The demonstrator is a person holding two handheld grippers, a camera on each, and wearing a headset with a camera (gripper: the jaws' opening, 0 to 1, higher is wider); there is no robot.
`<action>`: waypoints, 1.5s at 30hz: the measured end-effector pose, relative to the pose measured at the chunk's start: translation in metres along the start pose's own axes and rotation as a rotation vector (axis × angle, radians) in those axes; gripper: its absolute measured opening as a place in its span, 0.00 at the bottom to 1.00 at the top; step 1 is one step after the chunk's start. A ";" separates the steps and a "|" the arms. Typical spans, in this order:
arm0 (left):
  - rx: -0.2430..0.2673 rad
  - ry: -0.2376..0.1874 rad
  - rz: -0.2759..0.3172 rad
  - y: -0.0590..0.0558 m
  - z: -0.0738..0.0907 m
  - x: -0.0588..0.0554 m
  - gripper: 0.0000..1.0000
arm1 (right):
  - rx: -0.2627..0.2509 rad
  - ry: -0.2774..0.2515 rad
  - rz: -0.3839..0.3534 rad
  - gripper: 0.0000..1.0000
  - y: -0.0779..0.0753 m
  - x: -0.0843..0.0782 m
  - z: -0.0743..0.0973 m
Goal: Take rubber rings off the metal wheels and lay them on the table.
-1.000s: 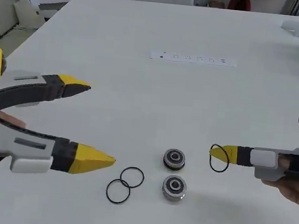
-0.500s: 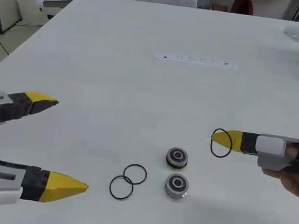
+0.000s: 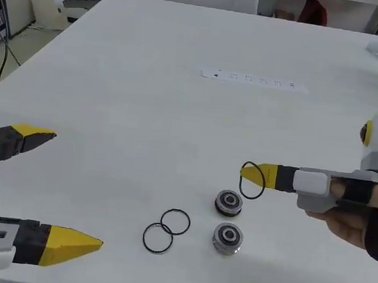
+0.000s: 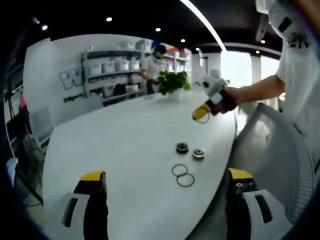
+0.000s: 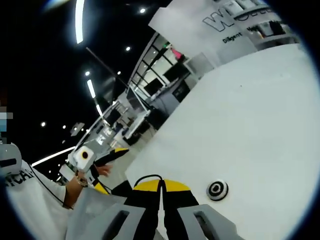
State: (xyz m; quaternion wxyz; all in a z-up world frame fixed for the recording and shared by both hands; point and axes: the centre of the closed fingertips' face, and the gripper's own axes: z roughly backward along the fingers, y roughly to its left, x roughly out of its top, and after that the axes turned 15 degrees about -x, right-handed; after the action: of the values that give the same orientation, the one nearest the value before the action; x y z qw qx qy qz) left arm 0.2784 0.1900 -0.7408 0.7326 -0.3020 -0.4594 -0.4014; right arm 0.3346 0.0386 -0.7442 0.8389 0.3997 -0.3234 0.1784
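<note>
Left gripper (image 3: 70,189) was held wide open, well left of the wheels (image 3: 228,202). Two rings (image 3: 167,230) were laid just left of them. Right gripper (image 3: 258,177) was clamped on a third ring (image 3: 242,180) just right of them. That ring would best be lowered flat beside the laid pair, then released.

The white bench (image 3: 113,94) bears a far wheel (image 3: 228,203) just beside a near wheel (image 3: 227,237), two overlapping rings (image 3: 176,210) left of them, and a printed strip (image 3: 254,80) well beyond.
</note>
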 end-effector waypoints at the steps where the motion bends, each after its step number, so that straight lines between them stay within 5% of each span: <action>1: 0.002 -0.003 -0.008 -0.001 0.000 0.000 1.00 | 0.001 0.004 0.008 0.00 0.001 -0.001 -0.003; 10: 0.007 -0.049 -0.038 -0.001 0.000 0.007 1.00 | -0.050 0.061 0.083 0.00 -0.004 -0.016 -0.024; 14: 0.002 -0.054 -0.031 -0.002 -0.002 0.006 1.00 | -0.056 0.085 0.079 0.00 -0.004 -0.024 -0.035; 24: -0.011 -0.033 -0.018 -0.005 -0.003 -0.001 1.00 | -0.115 0.200 0.220 0.00 -0.012 -0.054 -0.060; 35: -0.031 -0.006 -0.003 -0.010 -0.006 -0.011 1.00 | -0.168 0.289 0.364 0.00 -0.027 -0.078 -0.072; 45: -0.029 -0.004 -0.005 -0.007 -0.006 -0.009 1.00 | -0.173 0.304 0.368 0.00 -0.029 -0.082 -0.073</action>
State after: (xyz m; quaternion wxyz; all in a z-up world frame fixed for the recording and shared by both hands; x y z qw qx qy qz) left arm 0.2728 0.1846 -0.7508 0.7261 -0.3125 -0.4557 -0.4091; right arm 0.3205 0.0751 -0.8512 0.8625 0.2292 -0.2749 0.3577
